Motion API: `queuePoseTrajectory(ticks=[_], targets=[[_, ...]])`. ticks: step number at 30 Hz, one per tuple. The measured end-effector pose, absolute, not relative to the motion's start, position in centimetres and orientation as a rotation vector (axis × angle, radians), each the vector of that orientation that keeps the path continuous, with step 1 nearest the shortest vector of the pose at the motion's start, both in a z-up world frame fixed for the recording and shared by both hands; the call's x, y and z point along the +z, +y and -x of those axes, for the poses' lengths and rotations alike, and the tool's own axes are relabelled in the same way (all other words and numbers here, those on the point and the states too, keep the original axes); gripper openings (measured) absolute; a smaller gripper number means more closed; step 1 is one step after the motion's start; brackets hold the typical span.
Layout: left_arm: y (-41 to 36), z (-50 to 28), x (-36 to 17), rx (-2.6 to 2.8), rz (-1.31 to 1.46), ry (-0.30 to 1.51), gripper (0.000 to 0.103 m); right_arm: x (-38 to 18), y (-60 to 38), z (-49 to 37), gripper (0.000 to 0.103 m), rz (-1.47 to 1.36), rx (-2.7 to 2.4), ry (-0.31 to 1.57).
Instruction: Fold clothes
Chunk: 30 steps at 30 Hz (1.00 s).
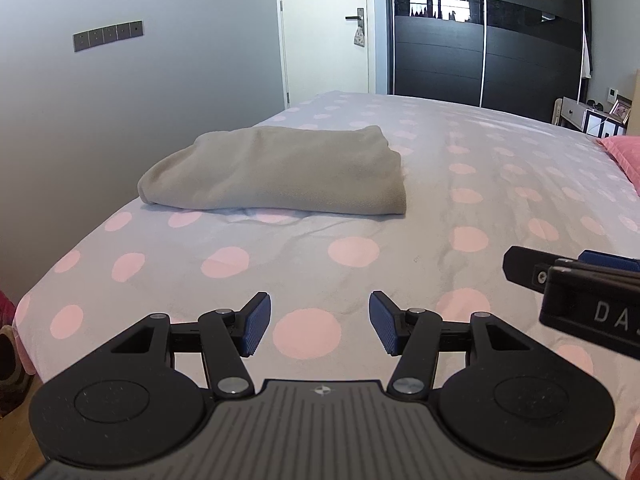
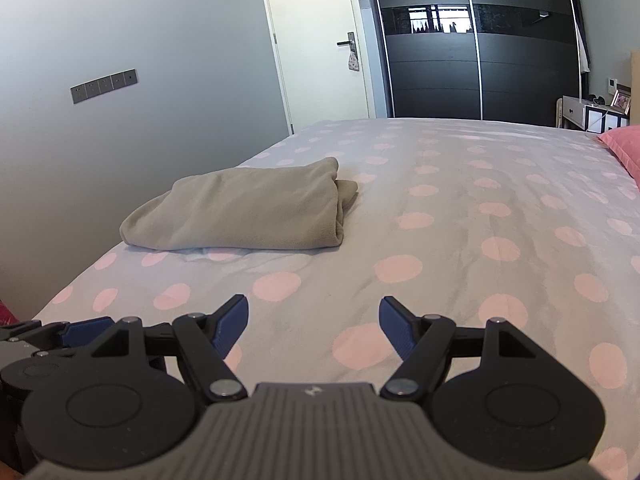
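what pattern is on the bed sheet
The bed sheet is pale grey with large pink polka dots, clearest in the right wrist view.

A: Any writing to read?
B: Only white capitals "DA" on the black body of the right claw (image 1: 520,266), at the left wrist view's right edge; the rest is cut off.
A: The small emblems on the grey housings?
B: Marks only, no letters.

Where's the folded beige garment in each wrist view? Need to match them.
Left wrist: folded beige garment sits left of centre, mid-height, on the polka-dot bed.
Right wrist: garment is further left, mid-height.
Shared landmark: white door behind it.
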<state>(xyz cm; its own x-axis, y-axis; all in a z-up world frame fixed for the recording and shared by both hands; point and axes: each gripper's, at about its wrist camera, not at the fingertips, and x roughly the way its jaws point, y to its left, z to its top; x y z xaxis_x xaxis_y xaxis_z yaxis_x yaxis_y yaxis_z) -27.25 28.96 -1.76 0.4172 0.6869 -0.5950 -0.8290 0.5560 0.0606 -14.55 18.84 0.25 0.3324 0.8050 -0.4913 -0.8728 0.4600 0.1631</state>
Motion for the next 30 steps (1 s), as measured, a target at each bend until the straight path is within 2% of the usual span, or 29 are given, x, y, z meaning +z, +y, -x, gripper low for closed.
queuePoseTrajectory(ticks=[30], targets=[[28.83, 27.24, -1.75, 0.945, 0.252, 0.601, 0.053, -0.17, 19.06, 15.00, 0.075, 0.169, 1.101, 0.555]])
